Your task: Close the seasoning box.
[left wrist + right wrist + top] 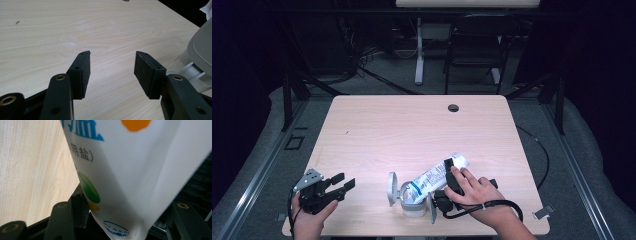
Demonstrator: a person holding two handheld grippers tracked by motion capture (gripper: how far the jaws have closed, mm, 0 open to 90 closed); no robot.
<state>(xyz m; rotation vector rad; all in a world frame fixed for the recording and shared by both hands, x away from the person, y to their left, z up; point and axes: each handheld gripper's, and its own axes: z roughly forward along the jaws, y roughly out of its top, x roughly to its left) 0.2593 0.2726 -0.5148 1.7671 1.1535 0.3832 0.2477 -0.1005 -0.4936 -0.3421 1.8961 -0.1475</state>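
Here the white salt bag (pixel 437 175) slants over the grey container (pixel 412 199) near the surface's (pixel 412 130) front edge, clamped between the right gripper's (pixel 451 175) fingers. The left gripper (pixel 339 184) hovers apart, fingers wide, holding nothing.
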